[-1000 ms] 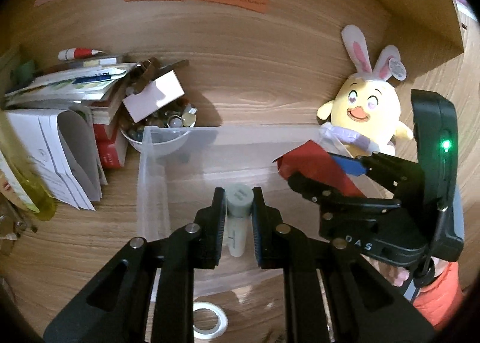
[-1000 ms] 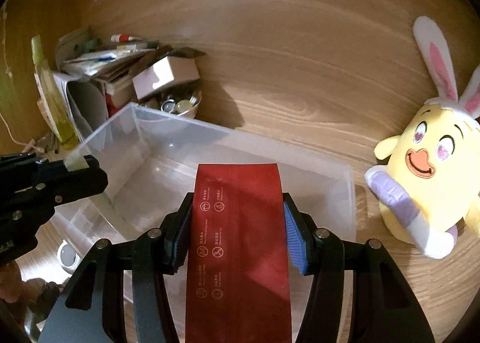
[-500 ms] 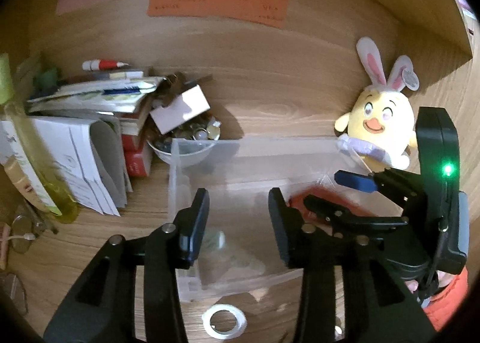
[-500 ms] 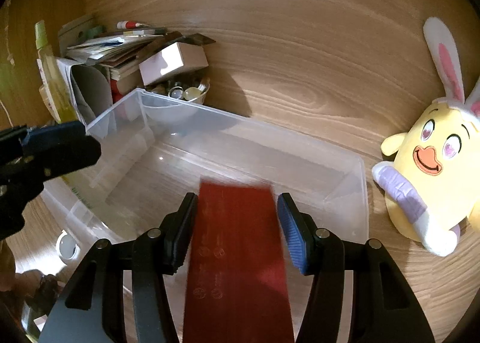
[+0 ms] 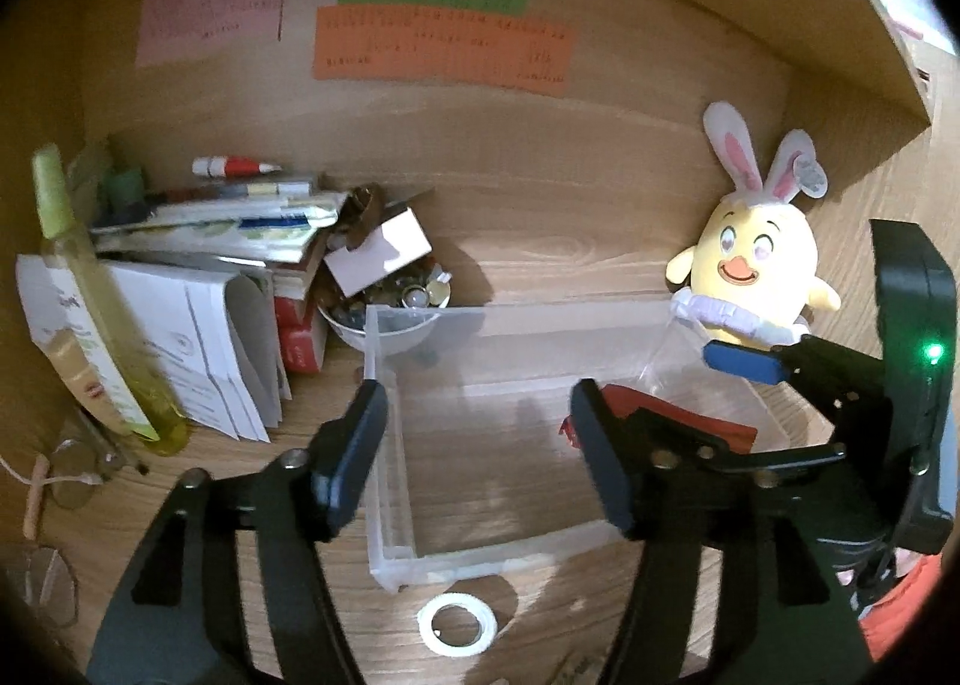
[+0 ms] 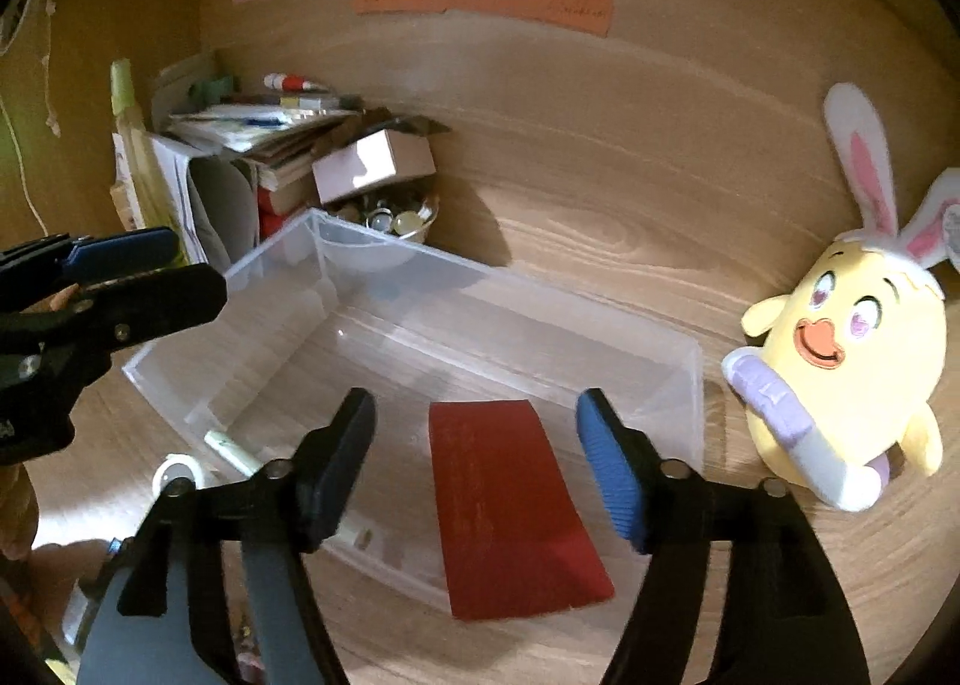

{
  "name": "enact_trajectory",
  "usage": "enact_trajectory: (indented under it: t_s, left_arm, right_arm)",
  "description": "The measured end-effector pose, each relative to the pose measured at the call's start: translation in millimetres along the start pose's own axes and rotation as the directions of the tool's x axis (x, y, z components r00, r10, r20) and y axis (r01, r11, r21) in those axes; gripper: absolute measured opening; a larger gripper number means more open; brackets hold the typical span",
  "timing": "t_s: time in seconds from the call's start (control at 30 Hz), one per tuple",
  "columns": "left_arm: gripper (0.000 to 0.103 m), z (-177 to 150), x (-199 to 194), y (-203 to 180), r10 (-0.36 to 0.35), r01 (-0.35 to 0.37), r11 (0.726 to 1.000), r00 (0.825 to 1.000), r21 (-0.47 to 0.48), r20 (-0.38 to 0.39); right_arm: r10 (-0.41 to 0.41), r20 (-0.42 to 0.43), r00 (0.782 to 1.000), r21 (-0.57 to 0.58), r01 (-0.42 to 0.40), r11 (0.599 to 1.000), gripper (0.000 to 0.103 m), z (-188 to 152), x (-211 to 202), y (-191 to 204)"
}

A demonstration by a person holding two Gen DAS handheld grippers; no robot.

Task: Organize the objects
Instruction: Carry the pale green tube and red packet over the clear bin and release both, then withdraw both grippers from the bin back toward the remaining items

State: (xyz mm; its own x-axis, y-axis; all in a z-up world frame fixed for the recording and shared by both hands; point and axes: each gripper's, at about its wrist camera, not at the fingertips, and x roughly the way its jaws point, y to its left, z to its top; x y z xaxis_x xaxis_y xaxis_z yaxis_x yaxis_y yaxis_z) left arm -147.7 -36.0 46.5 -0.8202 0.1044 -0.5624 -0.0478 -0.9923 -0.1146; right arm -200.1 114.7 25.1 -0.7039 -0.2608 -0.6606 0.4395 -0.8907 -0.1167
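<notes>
A clear plastic bin (image 5: 384, 445) (image 6: 690, 385) stands on the wooden desk. A red flat packet (image 6: 510, 505) lies in it, one end over the near rim; it also shows in the left wrist view (image 5: 678, 415). A pale tube (image 6: 231, 454) lies in the bin's left part. My left gripper (image 5: 480, 445) is open and empty above the bin. My right gripper (image 6: 477, 463) is open and empty above the red packet. Each gripper shows in the other's view, the right one (image 5: 744, 385) and the left one (image 6: 132, 271).
A yellow bunny plush (image 5: 750, 277) (image 6: 840, 361) sits right of the bin. A bowl of small items (image 5: 390, 307) and stacked papers and books (image 5: 198, 295) stand at the left, beside a yellow-green bottle (image 5: 90, 313). A white tape ring (image 5: 459, 622) lies in front of the bin.
Both grippers opened and pulled back. The left one let go of the pale tube, the right one let go of the red packet; both now lie in the bin.
</notes>
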Motion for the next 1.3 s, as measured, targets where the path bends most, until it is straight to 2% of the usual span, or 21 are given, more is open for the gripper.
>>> enact_trajectory:
  t_s: [0.1, 0.2, 0.27, 0.37, 0.8, 1.3]
  left_arm:
    - [0.076, -1, -11, -4, 0.018, -0.019, 1.0, 1.0, 0.023, 0.015]
    - [0.081, -6, -22, -8, 0.028, -0.029, 0.999, 0.999, 0.046, 0.026]
    - [0.091, -10, -29, -10, 0.035, -0.037, 0.998, 0.999, 0.056, 0.035]
    - [0.096, -17, -40, -15, 0.051, -0.055, 0.996, 0.997, 0.076, 0.051]
    - [0.099, -45, -70, -29, 0.037, -0.042, 0.991, 0.999, 0.127, 0.039]
    - [0.099, -89, -77, -12, 0.04, -0.034, 0.995, 0.997, 0.092, -0.068]
  right_arm:
    - [-0.002, 0.022, 1.0, 0.001, 0.002, 1.0, 0.072, -3, -14, 0]
    - [0.001, 0.041, 0.999, 0.007, -0.001, 1.0, 0.082, -9, -28, -1]
    - [0.008, 0.053, 0.999, 0.013, -0.009, 1.0, 0.082, -13, -37, -3]
    - [0.023, 0.069, 0.997, 0.026, -0.025, 0.999, 0.083, -20, -52, -4]
    - [0.057, 0.114, 0.992, 0.035, -0.061, 0.998, 0.084, -51, -95, -1]
    - [0.118, 0.054, 0.992, 0.022, -0.119, 0.993, 0.084, -86, -101, 13]
